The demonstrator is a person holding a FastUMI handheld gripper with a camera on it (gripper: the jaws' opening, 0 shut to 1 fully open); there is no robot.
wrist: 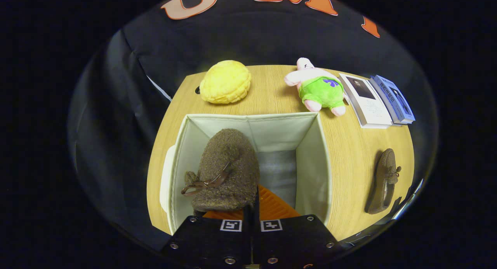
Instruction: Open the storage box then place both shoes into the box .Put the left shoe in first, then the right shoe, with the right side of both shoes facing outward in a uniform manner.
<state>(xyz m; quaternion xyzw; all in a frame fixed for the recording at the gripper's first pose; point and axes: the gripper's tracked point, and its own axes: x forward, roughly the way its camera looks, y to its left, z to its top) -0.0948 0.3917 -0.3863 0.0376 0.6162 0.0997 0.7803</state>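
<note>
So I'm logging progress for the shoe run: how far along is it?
The storage box stands open, so that step looks done. The claw is shut on the first shoe, holding it over the box's inside; it is not yet set down. The second shoe lies on the table beside the box, waiting to go in.

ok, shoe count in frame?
2. One brown shoe held by the tool over the open box; the other shoe lies on the table right of it.
</note>
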